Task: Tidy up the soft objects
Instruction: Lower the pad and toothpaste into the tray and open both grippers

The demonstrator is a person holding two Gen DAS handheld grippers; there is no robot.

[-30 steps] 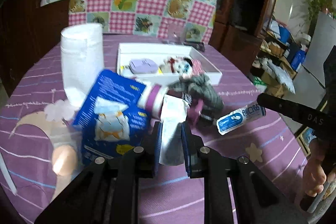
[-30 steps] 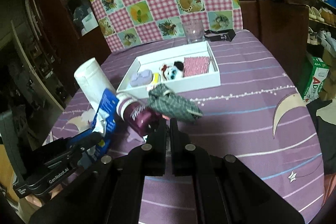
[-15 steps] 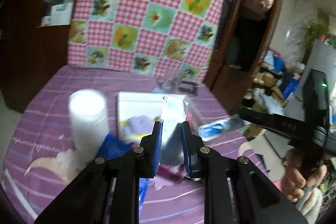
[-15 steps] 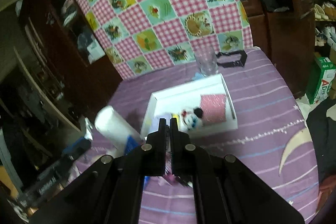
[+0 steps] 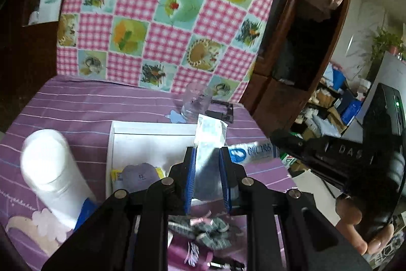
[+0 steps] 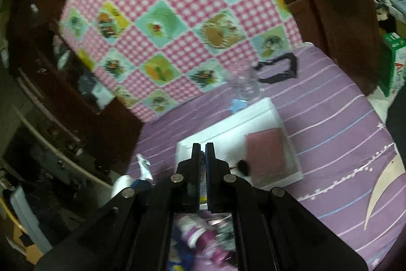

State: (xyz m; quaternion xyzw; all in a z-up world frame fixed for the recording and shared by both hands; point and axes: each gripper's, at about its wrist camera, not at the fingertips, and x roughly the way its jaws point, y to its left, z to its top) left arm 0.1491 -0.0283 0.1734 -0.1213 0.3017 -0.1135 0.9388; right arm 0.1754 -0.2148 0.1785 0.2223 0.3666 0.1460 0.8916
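Purple striped tablecloth (image 5: 76,106) below; left gripper (image 5: 207,164) clamps a white packet (image 5: 209,141) above the white tray (image 5: 142,128); right gripper (image 6: 203,156) shut on a tube (image 5: 251,153).

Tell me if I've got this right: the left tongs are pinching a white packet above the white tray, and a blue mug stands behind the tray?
Not quite. In the left wrist view the thing behind the white tray is a clear glass, not a blue mug. The left tongs do pinch the white packet.

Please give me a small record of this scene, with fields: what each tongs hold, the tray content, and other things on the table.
left tongs: shut on a white packet
right tongs: shut; nothing visible between them
tray: white; lilac case, pink pad
table: purple striped cloth
also on table: white roll, clear glass
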